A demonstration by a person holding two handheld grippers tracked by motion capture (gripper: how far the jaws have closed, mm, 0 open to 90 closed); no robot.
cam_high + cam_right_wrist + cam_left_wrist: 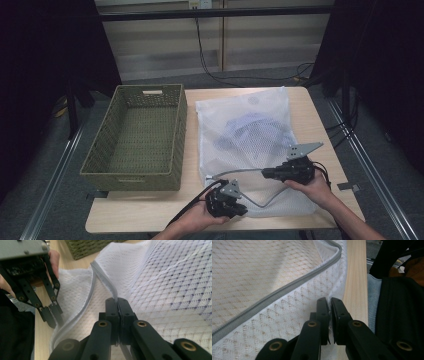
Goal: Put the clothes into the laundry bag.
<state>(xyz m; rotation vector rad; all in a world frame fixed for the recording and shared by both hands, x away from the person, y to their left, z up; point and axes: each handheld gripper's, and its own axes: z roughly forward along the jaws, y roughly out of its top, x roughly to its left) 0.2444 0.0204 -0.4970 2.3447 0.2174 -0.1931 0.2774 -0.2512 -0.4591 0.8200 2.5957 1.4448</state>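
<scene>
Both forearms come in over the near edge of the table. The left hand lies low by that edge, its left gripper aimed at the near edge of the mesh bag. The right hand sits further right and a little further in, holding the right gripper level and pointed left across the bag.

The bag lies flat on the right half of the table, just beside the basket on the left half; dark cloth shows through the mesh.

The high view shows the grey zipper running open in a loop between the two grippers. The left gripper view shows that gripper's jaws nearly together, pinching white mesh just below the zipper band, with bare table beyond. The right gripper view shows its jaws closed tight on the zipper itself, and the left gripper off to the left nipping the bag's edge.
</scene>
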